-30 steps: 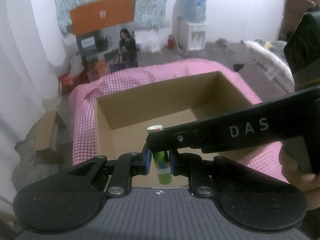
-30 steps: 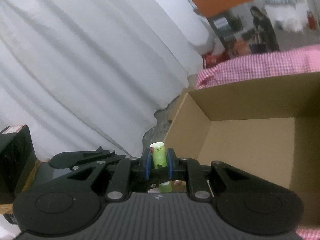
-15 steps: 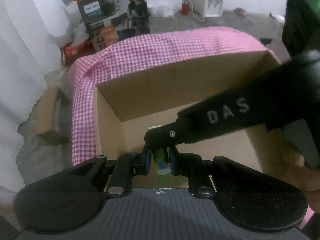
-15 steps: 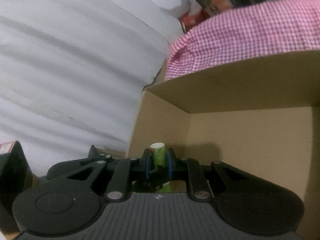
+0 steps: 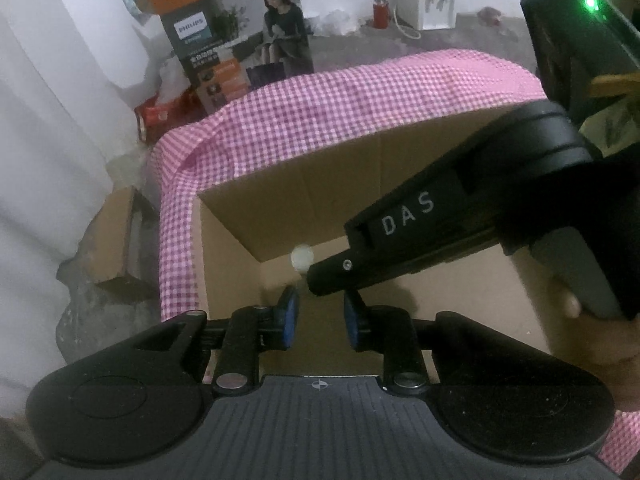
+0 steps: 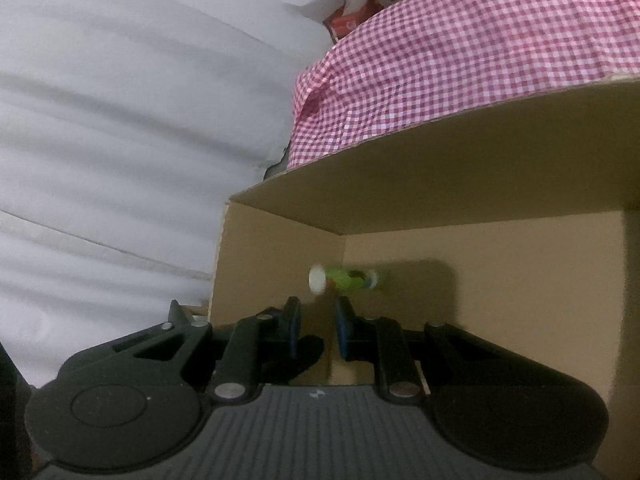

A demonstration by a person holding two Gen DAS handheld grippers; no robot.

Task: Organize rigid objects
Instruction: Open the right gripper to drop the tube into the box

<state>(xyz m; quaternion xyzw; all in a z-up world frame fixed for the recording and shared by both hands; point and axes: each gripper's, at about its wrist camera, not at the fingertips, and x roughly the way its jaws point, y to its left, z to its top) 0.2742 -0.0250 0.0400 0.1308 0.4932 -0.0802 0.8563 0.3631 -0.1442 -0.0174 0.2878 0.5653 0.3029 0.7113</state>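
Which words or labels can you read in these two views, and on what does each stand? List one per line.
"DAS": white letters on the right gripper, seen from the left wrist.
"PHILIPS": on the printed box beyond the table.
Smaller print lower on that box: too blurred to read.
Marks on the green tube in the carton: too blurred to read.

Green white-capped tube (image 6: 346, 278) sideways inside box (image 6: 500, 184)

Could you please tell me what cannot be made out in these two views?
1. Green tube: blurred in the right wrist view; resting or falling, cannot tell; label unreadable.
2. Same tube, left wrist view: only its white cap shows; the right claw hides the rest.
3. Cardboard box: right side cut off by the right wrist view's edge.
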